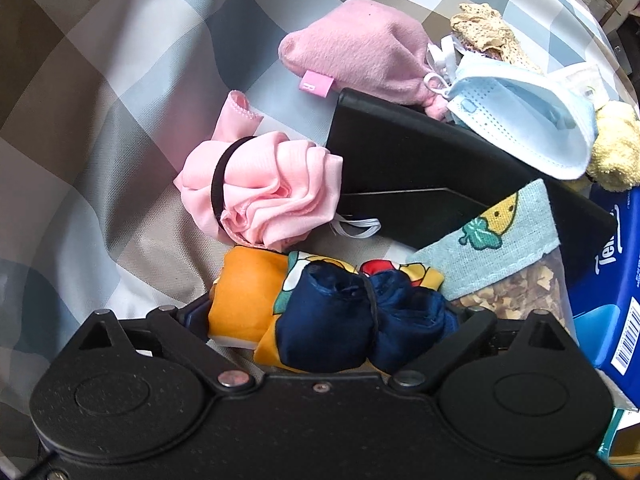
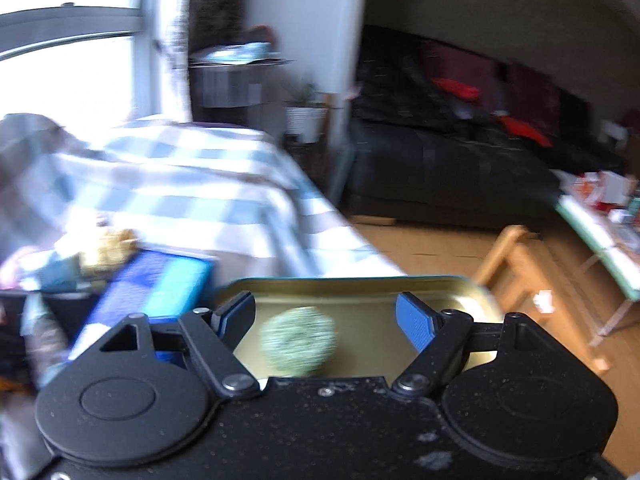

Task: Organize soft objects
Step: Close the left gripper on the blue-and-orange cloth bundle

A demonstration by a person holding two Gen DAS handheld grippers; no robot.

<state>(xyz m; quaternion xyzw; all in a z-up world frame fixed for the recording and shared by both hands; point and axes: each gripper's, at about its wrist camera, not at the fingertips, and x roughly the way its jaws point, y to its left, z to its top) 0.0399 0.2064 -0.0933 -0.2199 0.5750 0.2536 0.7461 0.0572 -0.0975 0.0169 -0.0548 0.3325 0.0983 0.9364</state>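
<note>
Left claw [image 1: 328, 320] spread wide over the navy bundle [image 1: 360, 320], unpinched; right claw [image 2: 326, 320] open, green disc [image 2: 298, 342] at 6 o'clock in the tin [image 2: 360, 284].

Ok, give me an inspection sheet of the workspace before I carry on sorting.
Surface: checked tablecloth, creased, in grey, blue and white.
Job's things: pink fleece pouch; pink cloth roll bound by a black band; navy and orange cloth bundle; blue face mask; yellow plush; lace piece; a blurred green round thing in an open gold tin.
Clutter: black tray; blue tissue pack; fabric-topped bag of dried bits.
Grippers: left claw open around the bundle; right claw open above the tin.
Cables: nothing seen.
Surroundings: window, potted plant, dark sofa, wooden chair.
</note>
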